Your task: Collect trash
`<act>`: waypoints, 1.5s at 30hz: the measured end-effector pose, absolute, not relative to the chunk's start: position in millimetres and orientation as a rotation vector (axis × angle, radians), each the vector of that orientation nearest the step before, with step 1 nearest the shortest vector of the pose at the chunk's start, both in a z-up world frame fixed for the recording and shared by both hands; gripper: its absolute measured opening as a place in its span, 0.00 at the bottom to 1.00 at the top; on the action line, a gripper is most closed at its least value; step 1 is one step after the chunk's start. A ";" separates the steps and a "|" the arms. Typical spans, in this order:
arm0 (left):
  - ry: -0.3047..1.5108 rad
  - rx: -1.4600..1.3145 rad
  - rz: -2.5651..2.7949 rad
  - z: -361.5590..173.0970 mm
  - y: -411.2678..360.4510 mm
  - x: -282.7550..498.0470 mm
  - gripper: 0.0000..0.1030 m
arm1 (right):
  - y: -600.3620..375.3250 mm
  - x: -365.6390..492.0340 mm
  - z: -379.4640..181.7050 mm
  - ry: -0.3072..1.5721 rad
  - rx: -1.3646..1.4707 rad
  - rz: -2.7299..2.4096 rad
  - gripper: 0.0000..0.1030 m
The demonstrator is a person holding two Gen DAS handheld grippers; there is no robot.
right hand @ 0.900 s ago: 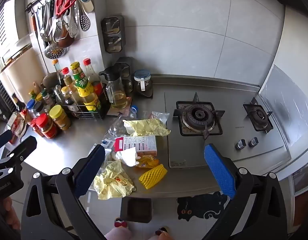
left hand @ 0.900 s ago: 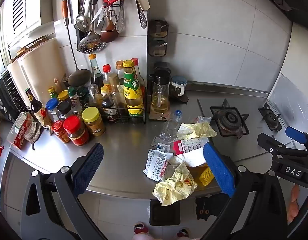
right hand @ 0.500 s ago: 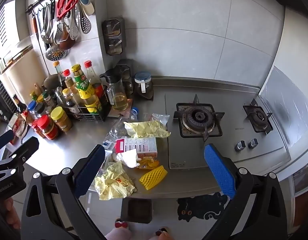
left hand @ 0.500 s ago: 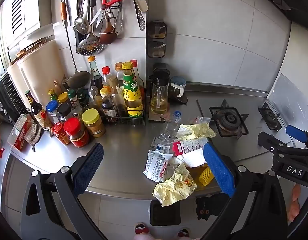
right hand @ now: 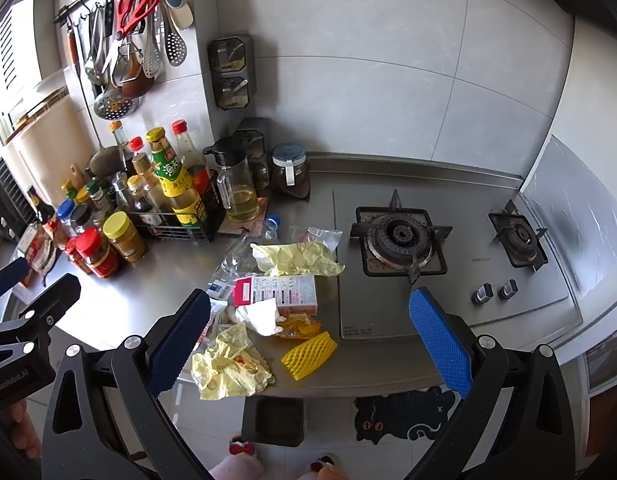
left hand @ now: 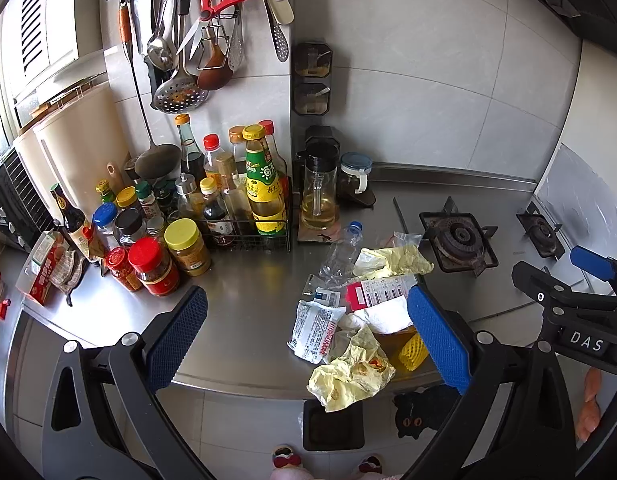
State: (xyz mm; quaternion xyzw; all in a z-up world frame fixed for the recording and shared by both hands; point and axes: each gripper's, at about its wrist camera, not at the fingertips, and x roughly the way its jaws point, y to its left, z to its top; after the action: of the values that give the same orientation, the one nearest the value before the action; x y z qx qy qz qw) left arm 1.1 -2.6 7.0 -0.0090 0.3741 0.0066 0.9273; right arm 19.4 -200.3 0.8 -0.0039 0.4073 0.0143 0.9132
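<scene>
A: Where does the rubbish lie from each claw?

B: It is heaped at the front edge of the stainless steel worktop (right hand: 148,304), just left of the gas hob (right hand: 400,240). The right claw (right hand: 308,336) hangs above it with both blue pads spread wide and nothing between them; the crumpled pale yellow paper wrapper (right hand: 228,364) sits just inside its left pad, the yellow foam fruit net (right hand: 308,350) nearly centred.

A: And the left claw (left hand: 308,340)?

B: Equally wide, equally empty. The heap lies toward its right pad, which hides part of it; the printed white plastic sachet (left hand: 314,330) is its closest piece.

A: Which way does the net run?

B: Slantwise, low left to high right, so I judge the right claw better placed. The small black bin (right hand: 274,420) stands on the floor below the edge.
</scene>
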 end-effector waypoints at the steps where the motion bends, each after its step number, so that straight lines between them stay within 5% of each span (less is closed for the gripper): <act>1: 0.767 -0.019 0.014 7.1 -3.0 1.2 0.92 | -200.8 19.1 1.3 0.838 -0.007 0.030 0.97; 45: 0.759 -0.008 0.012 9.6 -4.4 5.6 0.92 | -203.8 23.5 -7.0 0.849 -0.004 0.028 0.97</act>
State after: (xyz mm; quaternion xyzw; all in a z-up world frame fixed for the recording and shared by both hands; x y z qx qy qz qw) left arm 5.6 -4.4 9.6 -0.0040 0.3706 0.0060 0.9288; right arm 23.5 -203.8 -7.0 -0.0021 0.4117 0.0136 0.9112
